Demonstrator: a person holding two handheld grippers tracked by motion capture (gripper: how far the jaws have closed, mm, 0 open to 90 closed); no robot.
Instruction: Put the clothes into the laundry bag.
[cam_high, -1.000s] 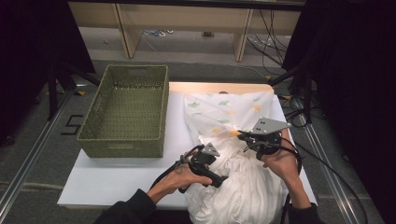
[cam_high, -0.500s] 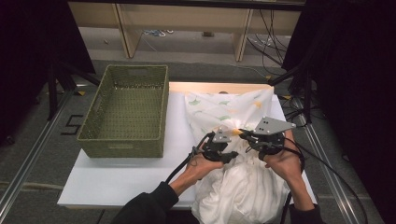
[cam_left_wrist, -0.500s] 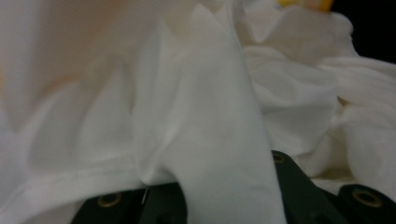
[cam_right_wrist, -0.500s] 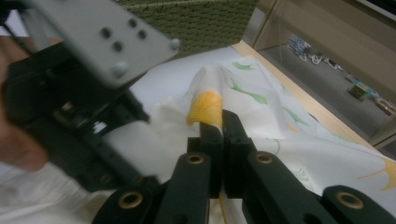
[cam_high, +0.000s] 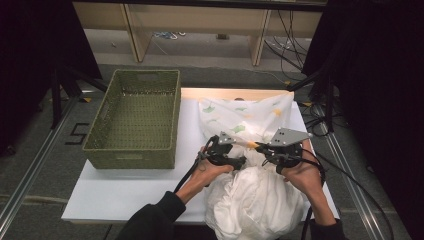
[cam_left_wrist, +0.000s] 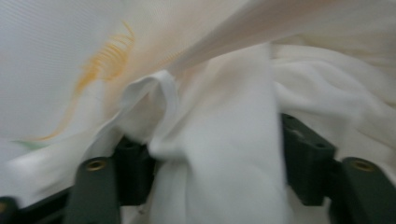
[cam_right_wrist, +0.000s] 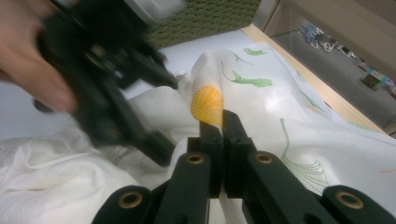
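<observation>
A white cloth (cam_high: 250, 200) printed with green and yellow leaves lies bunched on the right half of the white table (cam_high: 125, 190). My right gripper (cam_high: 258, 146) is shut on a raised edge of the cloth (cam_right_wrist: 280, 107), and a yellow print sticks out just past its fingertips (cam_right_wrist: 224, 119). My left gripper (cam_high: 241, 161) sits close beside it, on the left. Its jaws have just been opening and stand wide, with a thick fold of the cloth (cam_left_wrist: 219, 154) bulging between them. In the right gripper view the left gripper (cam_right_wrist: 107, 79) is a dark blur.
A green woven basket (cam_high: 132, 120) stands on the left half of the table, holding nothing I can see. Bare table lies in front of it. Cables trail from both grippers toward the near edge. Metal rails run along the floor on both sides.
My left hand has moved from the cloth's left side up and to the right, close to the right gripper. The right gripper has kept its place and its grip.
</observation>
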